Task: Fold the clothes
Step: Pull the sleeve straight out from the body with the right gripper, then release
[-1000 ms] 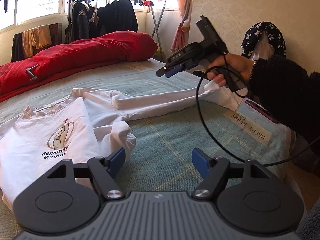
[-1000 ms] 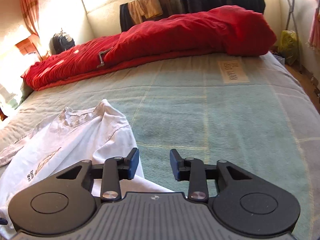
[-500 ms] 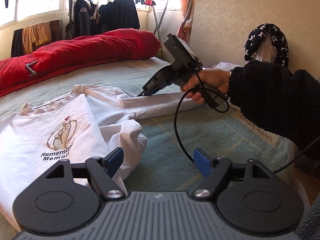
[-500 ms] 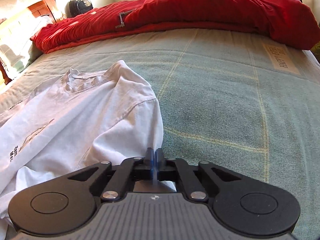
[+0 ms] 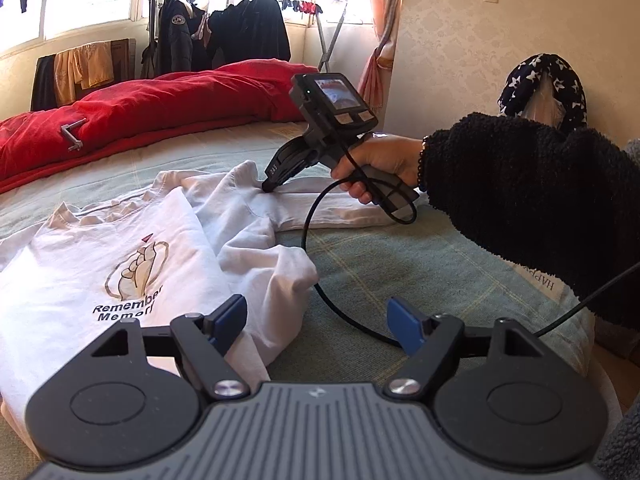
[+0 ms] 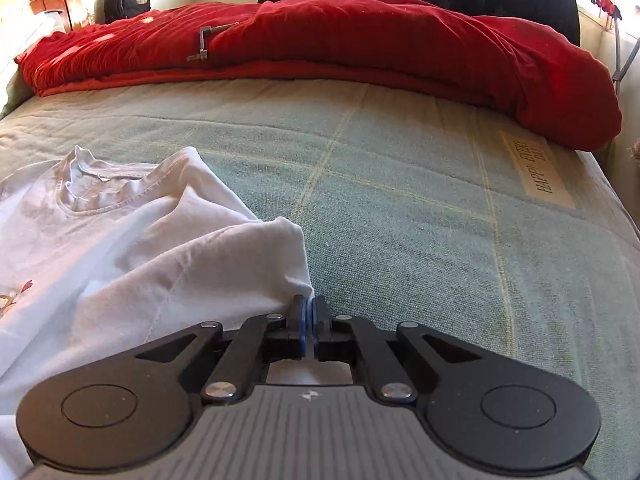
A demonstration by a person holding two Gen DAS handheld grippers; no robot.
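A white cotton long-sleeved T-shirt (image 5: 120, 264) with a printed hand emblem and the words "Remember Memory" lies front-up and rumpled on the bed (image 5: 400, 272), which is covered by a pale green woven blanket with thin yellow check lines. Its collar (image 6: 92, 184) points toward the far side of the bed, and one sleeve (image 5: 332, 208) stretches out flat across the blanket toward the right.

The right gripper (image 6: 309, 312) has its blue-padded fingers pressed together on a fold of the shirt's fabric at the shoulder end of that sleeve; the cloth bunches into a small peak just at the tips. In the left wrist view this gripper (image 5: 267, 188) is seen from the side, nose down on the shirt, held by the person's right hand (image 5: 380, 164) in a black fleece sleeve (image 5: 520, 184), with a black cable (image 5: 320, 260) looping from the handle down over the blanket.

The left gripper (image 5: 318, 320) stands wide apart and holds nothing. Its left blue pad sits over a bunched lower edge of the shirt, its right pad over bare blanket; I cannot tell whether it touches the cloth.

Beyond the shirt, a thick red quilt (image 6: 360, 48) is rolled along the far edge of the bed. Behind it a metal clothes rack (image 5: 224, 36) with dark jackets stands by the window.
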